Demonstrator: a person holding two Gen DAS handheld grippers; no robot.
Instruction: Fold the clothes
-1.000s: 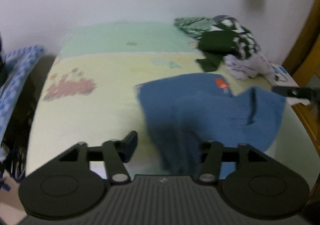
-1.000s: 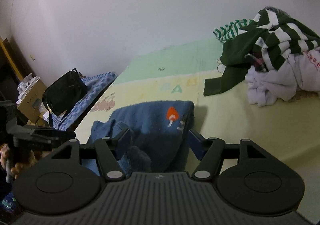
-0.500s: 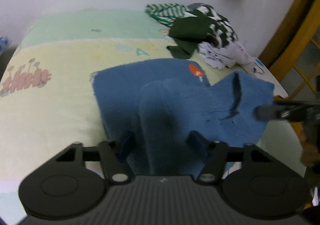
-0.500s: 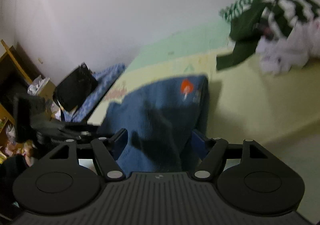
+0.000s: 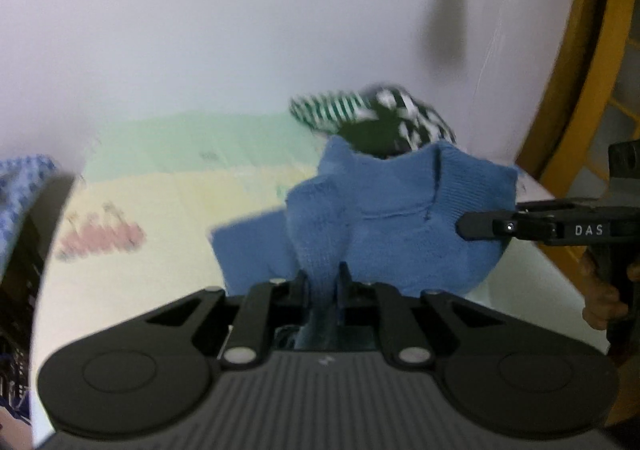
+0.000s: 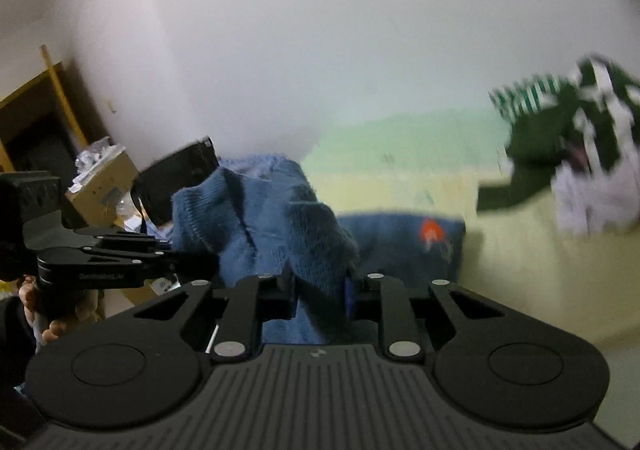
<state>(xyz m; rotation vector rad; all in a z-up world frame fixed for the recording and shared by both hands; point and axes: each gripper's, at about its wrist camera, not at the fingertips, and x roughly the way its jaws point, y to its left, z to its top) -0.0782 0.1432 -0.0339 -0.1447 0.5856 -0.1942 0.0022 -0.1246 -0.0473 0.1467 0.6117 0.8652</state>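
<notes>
A blue knit sweater (image 5: 384, 217) with an orange patch (image 6: 430, 234) is held up over the bed, its lower part still on the sheet. My left gripper (image 5: 322, 282) is shut on a bunched fold of it. My right gripper (image 6: 320, 290) is shut on another fold of the sweater (image 6: 280, 217). In the left wrist view the right gripper (image 5: 480, 228) pinches the sweater's far side. In the right wrist view the left gripper (image 6: 192, 262) holds the collar side.
A pile of green-and-white striped and white clothes (image 6: 580, 153) lies at the bed's far right corner; it also shows in the left wrist view (image 5: 372, 121). The bed sheet (image 5: 160, 201) is yellow and green. A black bag (image 6: 176, 177) and boxes stand left. A wooden frame (image 5: 580, 89) is right.
Both grippers have closed on the blue sweater and lifted its upper part off the bed. The cameras have tilted up toward the wall.
</notes>
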